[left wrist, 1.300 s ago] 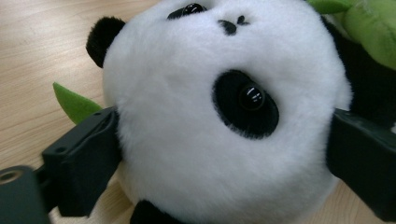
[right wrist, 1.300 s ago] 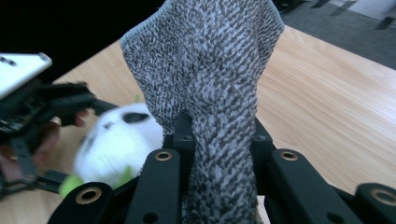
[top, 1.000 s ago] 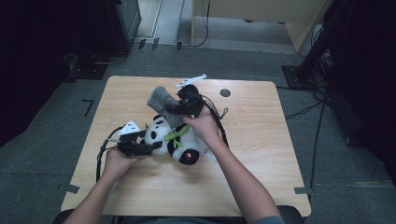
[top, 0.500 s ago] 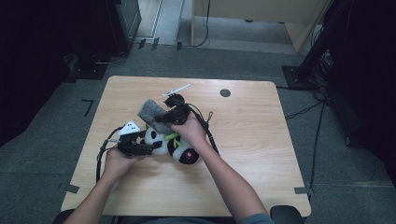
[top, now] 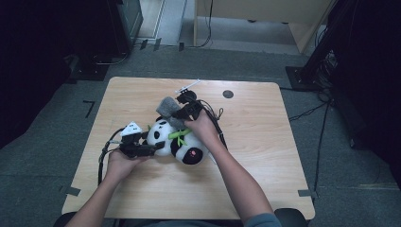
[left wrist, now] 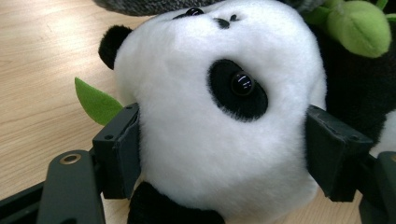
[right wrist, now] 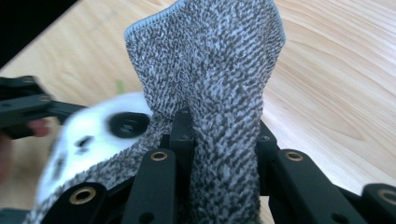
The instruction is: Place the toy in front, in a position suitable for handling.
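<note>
Left gripper (top: 158, 145) has its two black jaws clamped on either side of the head of a black-and-white plush panda with green leaf trim (top: 177, 142); in the left gripper view the soft white head (left wrist: 219, 121) bulges between the jaws, so it's squeezed pretty firmly. That toy is lying on its side around the middle of the table, just ahead of the person's hands. Right gripper (top: 182, 112) is pinched shut on a speckled grey knitted sock-like piece of fabric (top: 168, 109), which stands up from the jaws and sits right over the top of the panda's head, touching it; in the right gripper view the knit (right wrist: 210, 93) rises between the jaws with the blurry white face just behind it.

All of it sits on a light wooden table (top: 283, 156) with rounded corners and a small dark round hole (top: 228, 93) near the far edge. Grey carpet floor (top: 331, 156) all round, dark equipment stands at the sides.
</note>
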A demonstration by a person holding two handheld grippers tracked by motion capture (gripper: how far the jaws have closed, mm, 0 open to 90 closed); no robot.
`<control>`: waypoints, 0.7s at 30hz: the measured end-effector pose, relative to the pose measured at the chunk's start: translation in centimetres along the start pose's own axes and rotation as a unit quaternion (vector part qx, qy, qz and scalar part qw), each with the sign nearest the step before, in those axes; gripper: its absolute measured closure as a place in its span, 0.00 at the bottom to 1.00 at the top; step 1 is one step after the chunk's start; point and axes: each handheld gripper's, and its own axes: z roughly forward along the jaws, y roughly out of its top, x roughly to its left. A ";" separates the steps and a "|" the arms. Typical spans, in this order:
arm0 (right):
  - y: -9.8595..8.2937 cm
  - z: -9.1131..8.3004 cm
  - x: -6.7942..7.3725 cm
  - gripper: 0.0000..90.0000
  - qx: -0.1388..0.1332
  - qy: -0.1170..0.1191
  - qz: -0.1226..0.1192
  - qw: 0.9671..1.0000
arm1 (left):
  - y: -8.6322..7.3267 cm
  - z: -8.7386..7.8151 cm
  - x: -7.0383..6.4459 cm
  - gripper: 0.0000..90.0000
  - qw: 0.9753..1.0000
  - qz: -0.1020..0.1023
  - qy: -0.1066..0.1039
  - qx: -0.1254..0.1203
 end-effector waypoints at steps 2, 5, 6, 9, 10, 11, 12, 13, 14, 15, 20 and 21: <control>-0.1 0.0 -0.6 0.79 0.009 -0.008 0.011 1.000 | 0.0 0.0 0.0 0.26 1.000 -0.004 -0.002 -0.004; -0.2 -0.1 -1.3 0.79 0.013 -0.014 0.022 1.000 | 0.0 0.0 0.0 0.26 1.000 -0.007 -0.004 -0.007; -0.2 -0.2 -1.4 0.79 0.012 -0.016 0.023 1.000 | 0.0 0.0 0.0 0.26 1.000 -0.008 -0.004 -0.007; -0.2 -0.4 -1.5 0.79 0.002 -0.017 0.026 1.000 | 0.0 0.0 0.0 0.25 1.000 -0.010 -0.004 -0.005; -0.1 -0.6 -1.4 0.80 -0.002 -0.018 0.026 0.999 | 0.0 0.0 0.1 0.25 1.000 -0.009 -0.004 -0.005; -0.1 -0.8 -1.3 0.80 -0.009 -0.017 0.024 1.000 | 0.0 0.0 0.1 0.25 1.000 -0.009 -0.003 -0.004; 0.0 -1.0 -1.2 0.80 -0.015 -0.016 0.019 1.000 | 0.0 0.0 0.1 0.25 1.000 -0.008 -0.003 -0.003; 0.1 -1.2 -1.0 0.80 -0.021 -0.016 0.017 1.000 | 0.0 0.0 0.1 0.25 1.000 -0.007 -0.003 -0.002; 0.2 -1.5 -0.8 0.80 -0.026 -0.013 0.016 0.999 | 0.0 0.0 0.1 0.24 1.000 -0.005 -0.003 -0.001; 0.3 -1.7 -0.6 0.80 -0.033 -0.010 0.013 0.999 | 0.0 0.0 0.1 0.24 1.000 -0.005 -0.002 -0.001; 1.1 -2.8 1.1 0.80 -0.056 0.012 -0.002 0.998 | 0.0 0.0 0.1 0.24 1.000 -0.003 0.000 -0.001; 1.2 -2.9 1.6 0.80 -0.058 0.018 -0.007 0.998 | 0.0 0.0 0.1 0.24 1.000 -0.004 0.000 -0.002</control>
